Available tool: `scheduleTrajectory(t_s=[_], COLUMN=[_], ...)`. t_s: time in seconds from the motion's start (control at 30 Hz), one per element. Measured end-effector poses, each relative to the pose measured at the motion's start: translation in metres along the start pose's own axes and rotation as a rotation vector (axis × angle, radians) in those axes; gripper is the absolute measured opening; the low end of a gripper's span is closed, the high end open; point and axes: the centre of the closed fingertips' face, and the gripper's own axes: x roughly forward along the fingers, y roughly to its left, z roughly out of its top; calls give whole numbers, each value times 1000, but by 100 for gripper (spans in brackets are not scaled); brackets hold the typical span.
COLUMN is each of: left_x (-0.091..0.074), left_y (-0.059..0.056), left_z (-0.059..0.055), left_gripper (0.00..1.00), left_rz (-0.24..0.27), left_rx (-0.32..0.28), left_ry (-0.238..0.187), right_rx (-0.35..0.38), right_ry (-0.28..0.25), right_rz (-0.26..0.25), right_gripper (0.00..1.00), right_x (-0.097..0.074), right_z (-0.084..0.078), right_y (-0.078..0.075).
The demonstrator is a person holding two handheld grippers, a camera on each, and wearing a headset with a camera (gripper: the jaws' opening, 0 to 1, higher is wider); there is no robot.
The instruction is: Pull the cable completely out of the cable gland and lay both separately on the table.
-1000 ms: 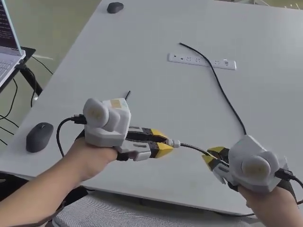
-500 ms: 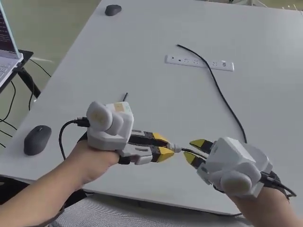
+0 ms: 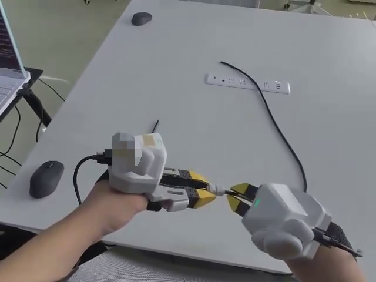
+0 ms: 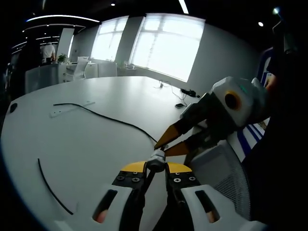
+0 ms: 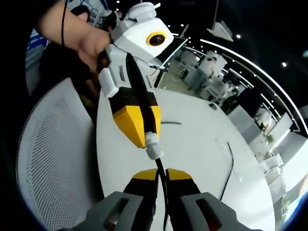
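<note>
My left gripper (image 3: 207,191) is shut on the small white cable gland (image 3: 217,190), held just above the table's near edge. A black cable (image 3: 282,135) leaves the gland and runs straight into my right gripper (image 3: 236,197), which is shut on it about a finger's width from the gland. In the left gripper view the gland (image 4: 156,158) sits between my yellow-tipped jaws (image 4: 155,168), with the right gripper (image 4: 166,146) facing it. In the right gripper view the cable (image 5: 158,163) passes between my jaws (image 5: 161,174) up to the gland (image 5: 153,147) in the left gripper (image 5: 144,137).
The cable's far part crosses a white power strip (image 3: 247,83) on the grey table (image 3: 176,88). A short black wire piece (image 3: 155,125) lies mid-table. One mouse (image 3: 46,178) sits near the left edge, another (image 3: 141,18) at the far end. A laptop (image 3: 9,64) stands off-table on the left.
My right gripper has moved left along the cable, closing most of the gap to the gland. The left gripper has stayed about where it was.
</note>
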Motion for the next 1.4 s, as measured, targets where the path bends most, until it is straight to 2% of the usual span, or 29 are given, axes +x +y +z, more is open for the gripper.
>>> scheduleTrajectory(t_s=[0.03, 0.17, 0.43, 0.53, 0.7, 0.8, 0.87, 1.2, 1.33, 1.4], left_x=[0, 0, 1, -2, -3, -4, -4, -4, -4, -4], left_y=[0, -1, -2, 0, 2, 1, 1, 3, 3, 4], left_z=[1, 2, 3, 5, 6, 9, 10, 11, 10, 9], left_gripper=[15, 15, 15, 15, 15, 15, 15, 15, 15, 15], left_rz=[0, 1, 14, 22, 26, 27, 27, 27, 30, 29], left_rx=[24, 24, 31, 26, 28, 29, 31, 32, 33, 33], left_ry=[-3, -9, -14, -28, -32, -40, -40, -37, -35, -32], right_rx=[16, 116, 163, 195, 290, 378, 403, 687, 741, 770], right_ry=[-1, -11, -16, -11, 13, 29, 40, 119, 144, 155], right_rz=[5, 18, 17, -10, -28, -39, -46, -76, -91, -80], right_gripper=[1, 1, 1, 0, 0, 0, 0, 1, 1, 1], right_x=[0, 0, 1, 0, 1, 1, 2, 7, 9, 12], right_z=[0, -2, -3, -7, -24, -37, -45, -90, -102, -105], right_y=[0, -2, -3, -8, -15, -19, -22, -25, -26, -22])
